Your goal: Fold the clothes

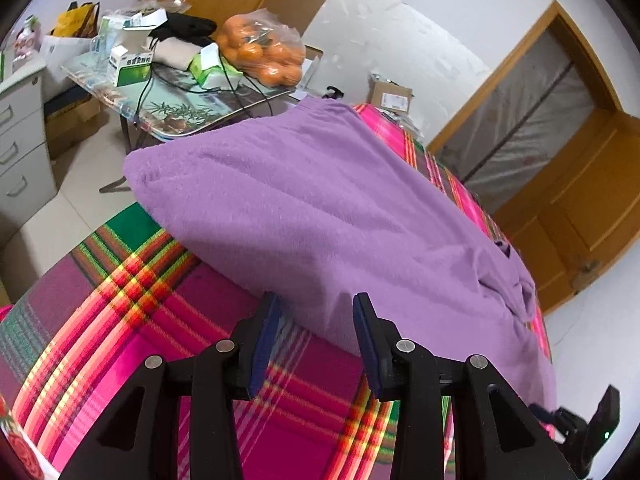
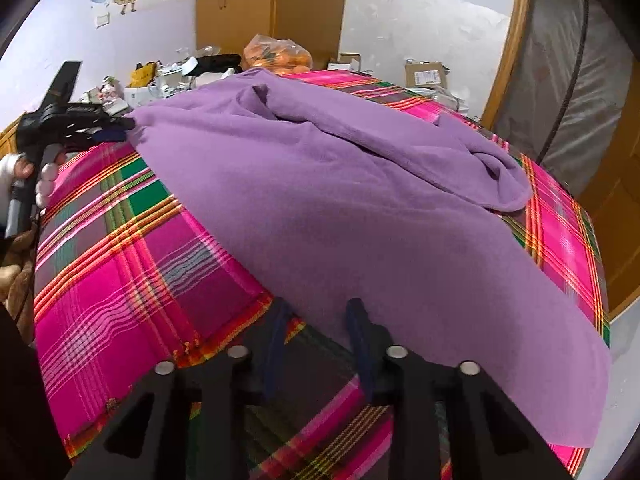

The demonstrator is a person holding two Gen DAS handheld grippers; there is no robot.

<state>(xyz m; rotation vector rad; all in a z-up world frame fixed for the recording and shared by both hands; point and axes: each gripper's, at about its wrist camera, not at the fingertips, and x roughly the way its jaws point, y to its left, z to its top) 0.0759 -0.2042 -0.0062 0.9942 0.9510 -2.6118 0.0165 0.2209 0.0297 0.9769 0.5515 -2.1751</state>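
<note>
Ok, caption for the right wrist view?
Right gripper open at the purple garment's near edge on plaid cloth.

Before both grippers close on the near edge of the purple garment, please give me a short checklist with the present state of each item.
1. Left gripper jaws apart: ok.
2. Right gripper jaws apart: ok.
3. Purple garment edge between the left fingers: cannot tell.
4. Garment edge between the right fingers: cannot tell.
5. Garment flat on the plaid cloth: not ok, sleeve is bunched.
6. Nothing lying on the garment: ok.

A bed covered by a pink plaid sheet [image 2: 120, 280] carries a purple fleece garment [image 2: 320, 200], spread mostly flat, bunched at one side.
</note>
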